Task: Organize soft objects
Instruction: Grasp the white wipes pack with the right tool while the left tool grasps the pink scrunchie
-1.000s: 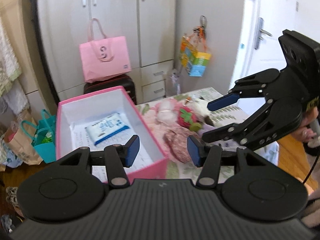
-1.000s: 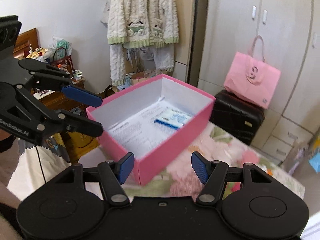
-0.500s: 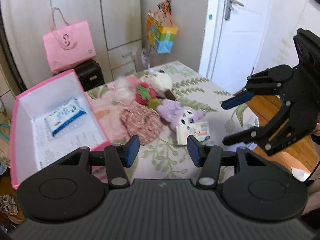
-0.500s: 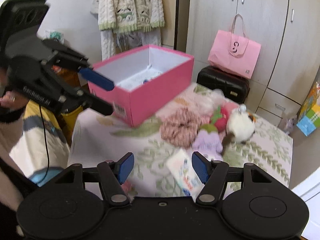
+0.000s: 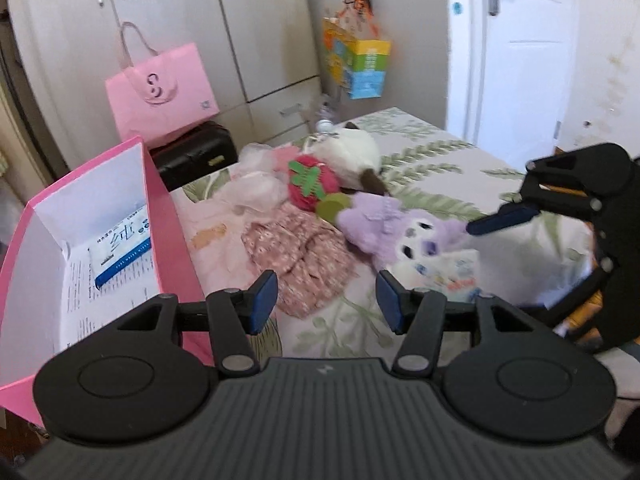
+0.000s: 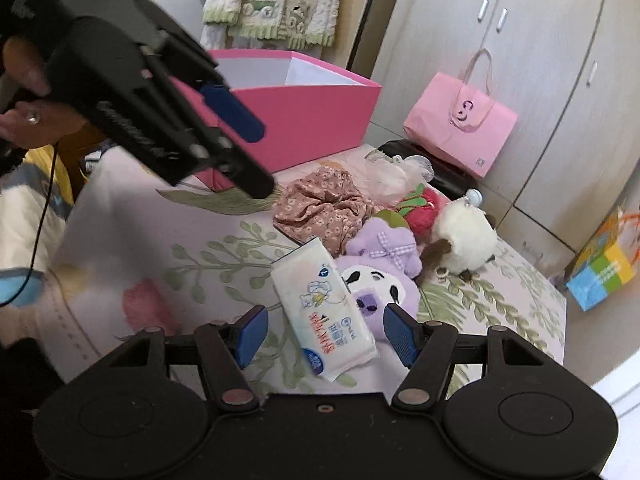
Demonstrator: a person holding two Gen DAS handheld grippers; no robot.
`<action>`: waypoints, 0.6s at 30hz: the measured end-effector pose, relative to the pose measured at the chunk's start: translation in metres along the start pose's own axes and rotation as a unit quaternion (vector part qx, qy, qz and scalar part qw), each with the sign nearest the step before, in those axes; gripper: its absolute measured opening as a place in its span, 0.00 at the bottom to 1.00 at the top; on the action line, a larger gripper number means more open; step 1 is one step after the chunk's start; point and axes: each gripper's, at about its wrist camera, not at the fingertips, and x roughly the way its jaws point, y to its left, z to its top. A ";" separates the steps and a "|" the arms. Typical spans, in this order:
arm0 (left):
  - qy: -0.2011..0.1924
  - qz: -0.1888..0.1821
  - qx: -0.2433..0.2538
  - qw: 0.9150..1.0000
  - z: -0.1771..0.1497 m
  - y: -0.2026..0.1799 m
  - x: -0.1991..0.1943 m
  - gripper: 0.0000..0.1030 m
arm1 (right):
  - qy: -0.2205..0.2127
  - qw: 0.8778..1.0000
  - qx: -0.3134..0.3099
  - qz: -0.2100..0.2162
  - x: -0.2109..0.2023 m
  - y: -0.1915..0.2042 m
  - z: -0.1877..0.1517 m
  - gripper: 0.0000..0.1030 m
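A pink box (image 5: 164,208) stands open at the table's left with a tissue pack (image 5: 122,246) inside; it also shows in the right wrist view (image 6: 304,116). Soft things lie in a heap beside it: a floral scrunchie (image 5: 298,256) (image 6: 324,208), a purple plush (image 5: 384,228) (image 6: 380,268), a red strawberry plush (image 5: 310,182) (image 6: 424,210), a white plush (image 5: 352,152) (image 6: 464,236) and a wipes pack (image 6: 324,312) (image 5: 452,276). My left gripper (image 5: 326,306) is open and empty above the scrunchie. My right gripper (image 6: 324,334) is open, hovering over the wipes pack.
The flowered tablecloth (image 6: 216,264) covers the table. A pink paper bag (image 5: 160,92) sits on a black suitcase (image 5: 192,158) behind it, before grey wardrobes. A colourful bag (image 5: 356,64) hangs by the white door (image 5: 528,52). A cardigan (image 6: 276,4) hangs at the far left.
Both grippers have swung from the pink box toward the heap of soft things. The right gripper has dropped close over the wipes pack. Both stay open and empty.
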 end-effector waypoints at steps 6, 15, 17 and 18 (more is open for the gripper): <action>-0.009 0.036 -0.024 0.999 0.001 -0.003 0.031 0.56 | -0.044 0.998 -0.034 -0.012 0.014 0.005 -0.002 0.67; -0.024 0.080 -0.022 0.996 0.000 -0.015 0.066 0.63 | -0.045 0.998 -0.033 -0.003 0.026 0.009 -0.012 0.53; -0.026 0.081 -0.030 0.996 0.000 -0.014 0.072 0.67 | -0.047 0.999 -0.026 -0.001 0.025 0.006 -0.012 0.52; -0.028 0.080 -0.036 0.996 -0.001 -0.012 0.075 0.67 | -0.046 0.999 -0.021 0.002 0.025 0.004 -0.012 0.52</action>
